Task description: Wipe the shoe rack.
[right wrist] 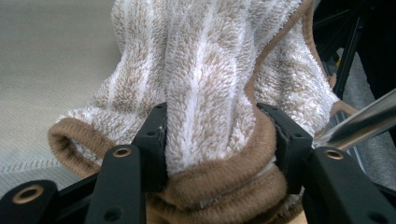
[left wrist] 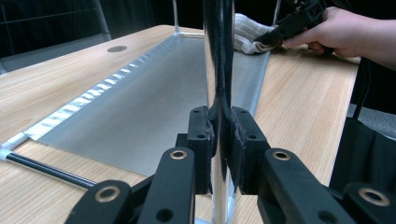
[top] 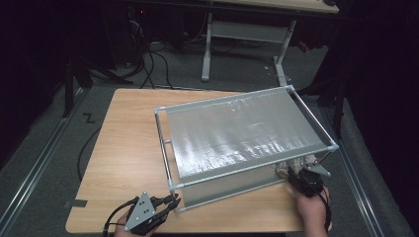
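The left hand-held gripper (top: 170,201), at the lower left of the high view, is clenching the upright chrome post (left wrist: 218,70) at the near corner of the metal rack (top: 242,131); in its own view both pads are pressing the post. The rack is standing mid-frame on the wooden desk (top: 128,148). At the lower right, the right hand-held gripper (top: 291,175) is grasping a bunched beige-and-white striped towel (right wrist: 205,88) under the rack's right end, jaws squeezing its brown-edged folds.
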`<action>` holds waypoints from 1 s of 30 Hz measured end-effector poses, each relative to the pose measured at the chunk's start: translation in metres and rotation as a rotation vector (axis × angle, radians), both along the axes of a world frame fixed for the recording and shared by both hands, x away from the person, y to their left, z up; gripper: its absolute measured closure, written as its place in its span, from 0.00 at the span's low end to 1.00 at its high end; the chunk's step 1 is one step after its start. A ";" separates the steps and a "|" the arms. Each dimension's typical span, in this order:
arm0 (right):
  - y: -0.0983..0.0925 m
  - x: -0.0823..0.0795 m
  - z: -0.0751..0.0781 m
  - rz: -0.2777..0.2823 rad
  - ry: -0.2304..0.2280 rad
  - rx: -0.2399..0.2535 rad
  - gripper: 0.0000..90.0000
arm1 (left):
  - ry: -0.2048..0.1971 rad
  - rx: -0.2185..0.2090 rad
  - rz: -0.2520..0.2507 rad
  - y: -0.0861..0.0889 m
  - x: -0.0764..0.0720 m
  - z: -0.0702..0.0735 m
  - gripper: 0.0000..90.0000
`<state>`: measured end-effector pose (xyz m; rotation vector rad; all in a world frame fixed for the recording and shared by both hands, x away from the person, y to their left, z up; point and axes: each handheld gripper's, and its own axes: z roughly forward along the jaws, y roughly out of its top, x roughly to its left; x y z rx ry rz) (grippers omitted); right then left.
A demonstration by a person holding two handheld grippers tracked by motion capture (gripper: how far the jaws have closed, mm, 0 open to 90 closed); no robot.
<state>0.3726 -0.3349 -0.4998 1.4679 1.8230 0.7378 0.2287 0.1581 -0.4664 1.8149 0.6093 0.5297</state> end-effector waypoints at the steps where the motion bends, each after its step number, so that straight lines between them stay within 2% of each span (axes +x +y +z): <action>1: 0.000 0.000 0.000 -0.001 -0.001 0.003 0.55 | 0.000 0.000 0.000 0.000 0.000 0.000 0.89; 6: 0.002 0.003 0.000 -0.015 0.016 0.042 0.55 | 0.000 -0.003 -0.005 0.000 0.001 0.000 0.89; 9: 0.008 0.004 -0.001 0.000 0.023 0.049 0.56 | 0.000 -0.003 -0.004 0.000 0.001 0.000 0.89; 12: 0.014 0.004 -0.002 0.038 0.031 0.066 0.56 | 0.000 -0.003 -0.003 0.000 0.001 0.000 0.89; 13: 0.016 0.004 -0.002 0.060 0.027 0.058 0.56 | -0.001 -0.004 -0.004 0.000 0.001 -0.001 0.89; 14: 0.021 0.003 -0.002 0.062 0.036 0.073 0.56 | -0.001 -0.004 -0.004 0.000 0.001 -0.001 0.89; 15: 0.023 0.002 -0.002 0.091 0.033 0.062 0.56 | -0.001 -0.004 -0.004 0.000 0.001 -0.001 0.89; 17: 0.028 0.001 -0.002 0.111 0.035 0.065 0.56 | -0.001 -0.006 -0.004 0.000 0.001 -0.001 0.89; 30: 0.086 -0.015 -0.002 0.265 0.070 0.079 0.57 | -0.002 -0.004 -0.003 0.000 0.001 -0.001 0.89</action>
